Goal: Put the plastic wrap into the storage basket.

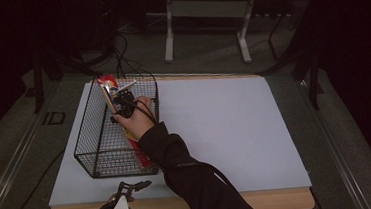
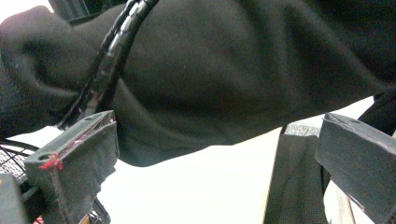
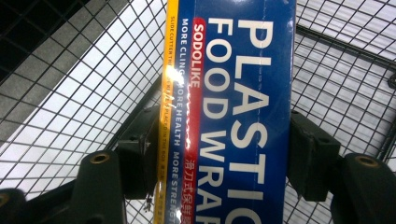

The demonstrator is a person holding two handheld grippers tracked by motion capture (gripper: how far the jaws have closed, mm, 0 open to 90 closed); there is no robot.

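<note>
Blue, long cardboard plastic-wrap box (image 3: 233, 112) clamped between right gripper (image 3: 219, 154) jaws, inside black wire-mesh basket (image 1: 96, 141) | left gripper (image 2: 215, 154) wide apart, empty, beneath dark sleeve (image 2: 224, 70) | risk: box end snagging mesh ahead, twisting loose.

The box of plastic wrap (image 3: 229, 112) runs off the top and bottom of the right gripper view, its lettering cut short. A dark sleeve (image 2: 224, 70) blocks most of the left gripper view. From above, the left gripper (image 1: 123, 197) is cropped by the bottom edge.
</note>
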